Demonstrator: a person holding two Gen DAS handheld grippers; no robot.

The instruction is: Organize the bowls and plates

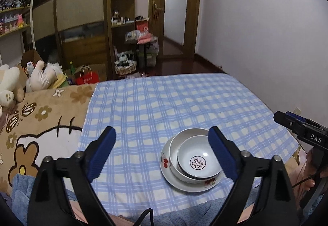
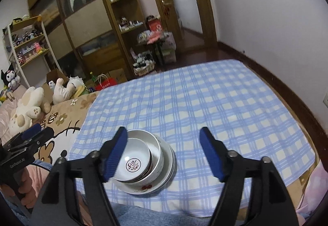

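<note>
A small white bowl (image 1: 199,161) with a red round seal mark inside sits nested in a larger white bowl (image 1: 184,136), which stands on a white plate (image 1: 167,161) with red cherry print. The stack rests on the blue checked cloth (image 1: 153,103). In the right wrist view the same stack shows: small bowl (image 2: 135,161), larger bowl (image 2: 152,145), plate (image 2: 143,189). My left gripper (image 1: 162,133) is open and empty above the cloth, its right finger over the stack. My right gripper (image 2: 164,133) is open and empty, its left finger over the stack.
The cloth covers a bed with a brown flowered blanket (image 1: 41,115) at the left. Plush toys (image 2: 28,111) lie at the far left. Wooden cabinets (image 1: 82,21) and a door (image 1: 176,7) stand beyond the bed. A white wall (image 1: 266,31) runs along the right.
</note>
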